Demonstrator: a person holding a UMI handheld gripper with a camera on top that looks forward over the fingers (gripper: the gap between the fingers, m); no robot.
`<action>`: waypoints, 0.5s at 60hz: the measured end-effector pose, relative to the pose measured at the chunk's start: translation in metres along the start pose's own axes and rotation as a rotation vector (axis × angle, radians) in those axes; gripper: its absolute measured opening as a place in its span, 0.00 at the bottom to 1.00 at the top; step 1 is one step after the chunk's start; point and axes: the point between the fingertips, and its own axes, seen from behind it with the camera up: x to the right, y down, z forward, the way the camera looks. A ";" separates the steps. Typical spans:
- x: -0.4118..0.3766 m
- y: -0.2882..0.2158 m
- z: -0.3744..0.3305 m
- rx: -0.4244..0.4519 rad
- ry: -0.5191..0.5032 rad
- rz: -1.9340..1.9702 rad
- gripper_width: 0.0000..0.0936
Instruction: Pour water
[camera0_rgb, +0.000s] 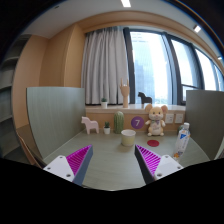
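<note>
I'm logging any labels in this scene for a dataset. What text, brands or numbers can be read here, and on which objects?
None can be read.
Purple clock: a pale face, numerals too small to make out.
Water bottle: a label band, too blurred to read.
Paper cup: plain, no print visible.
Gripper open, its pads unmarked.

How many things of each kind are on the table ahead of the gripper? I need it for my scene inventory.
Cups: 1, the pale cup
Bottles: 1, the clear bottle
Soft toys: 1, the teddy bear
Animal figures: 1, the pink figure
Round purple items: 1, the purple object
Total: 5
</note>
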 end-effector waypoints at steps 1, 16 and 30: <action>0.001 0.001 0.000 0.001 0.002 -0.001 0.93; 0.103 0.072 0.015 -0.001 0.131 -0.068 0.91; 0.207 0.110 0.013 -0.027 0.269 0.037 0.91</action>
